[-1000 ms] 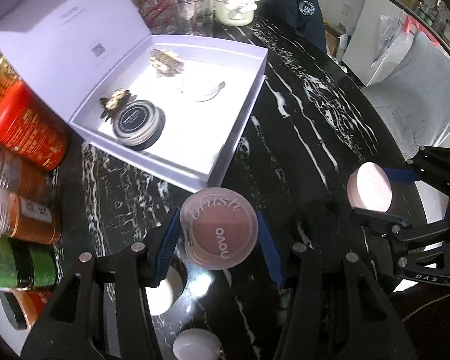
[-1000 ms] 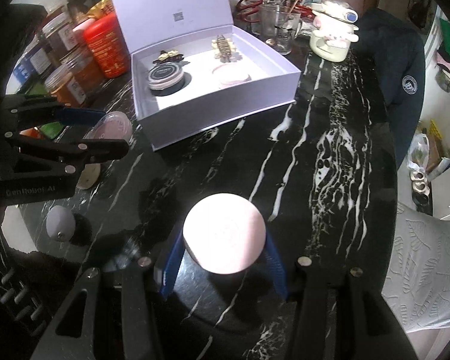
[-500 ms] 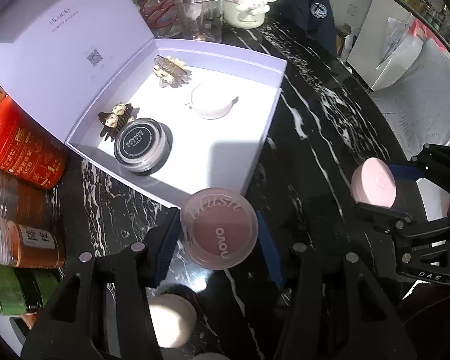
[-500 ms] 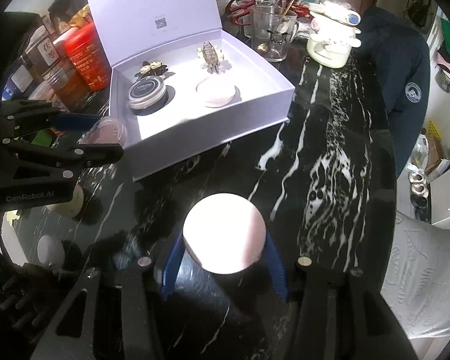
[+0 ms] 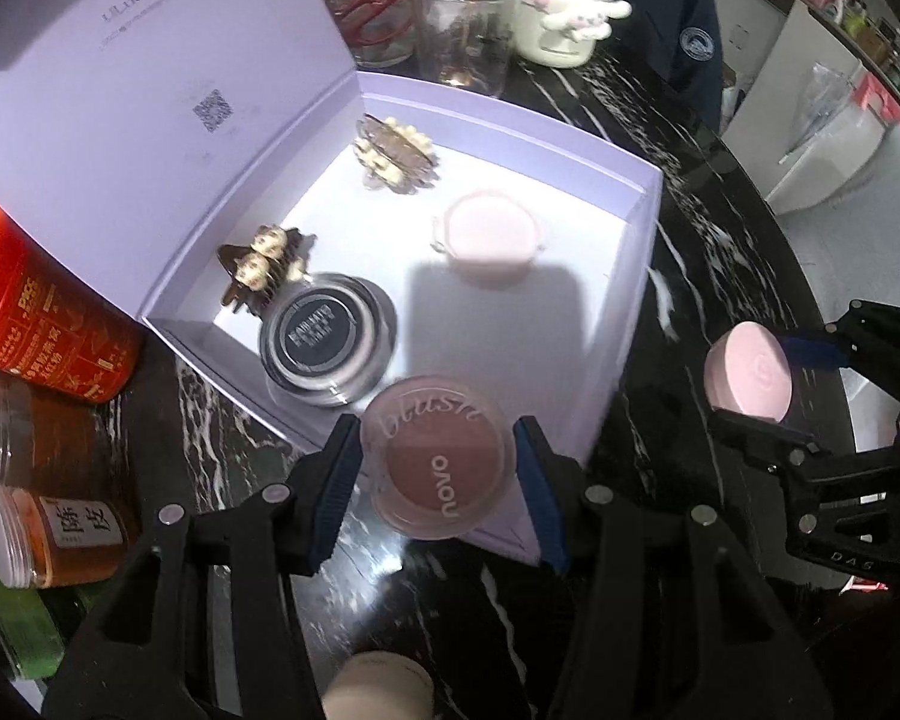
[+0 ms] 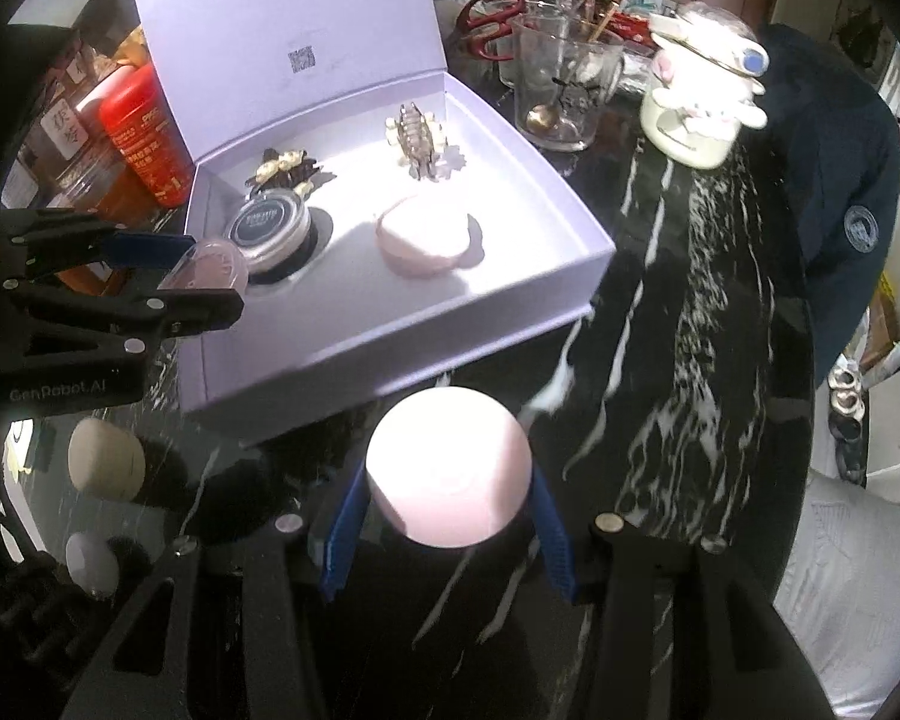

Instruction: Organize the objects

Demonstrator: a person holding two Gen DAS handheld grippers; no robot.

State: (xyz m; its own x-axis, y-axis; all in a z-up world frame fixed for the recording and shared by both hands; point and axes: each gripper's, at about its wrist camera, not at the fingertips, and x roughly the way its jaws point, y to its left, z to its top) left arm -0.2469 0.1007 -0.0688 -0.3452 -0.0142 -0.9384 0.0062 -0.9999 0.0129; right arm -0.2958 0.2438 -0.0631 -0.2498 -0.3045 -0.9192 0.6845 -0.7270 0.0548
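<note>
My left gripper (image 5: 438,462) is shut on a round pink blush compact (image 5: 441,459), held over the near edge of an open lilac gift box (image 5: 636,276). My right gripper (image 6: 447,480) is shut on a pale pink round case (image 6: 447,468), held above the black marble table just in front of the box (image 6: 390,354). In the box lie a black-lidded jar (image 5: 324,336), a pink round case (image 5: 489,234) and two pearl hair clips (image 5: 396,156). Each gripper shows in the other's view, the left (image 6: 210,267) and the right (image 5: 750,372).
Red and amber jars (image 5: 36,312) stand left of the box. Glass cups (image 6: 561,90), red scissors and a white character mug (image 6: 699,114) stand behind it. A beige sponge (image 6: 105,459) and a white egg-shaped puff (image 6: 90,561) lie on the table at the near left.
Both grippers moved forward toward the box with their loads. The blush compact now hangs over the box's near edge; the pink case is closer to the box front.
</note>
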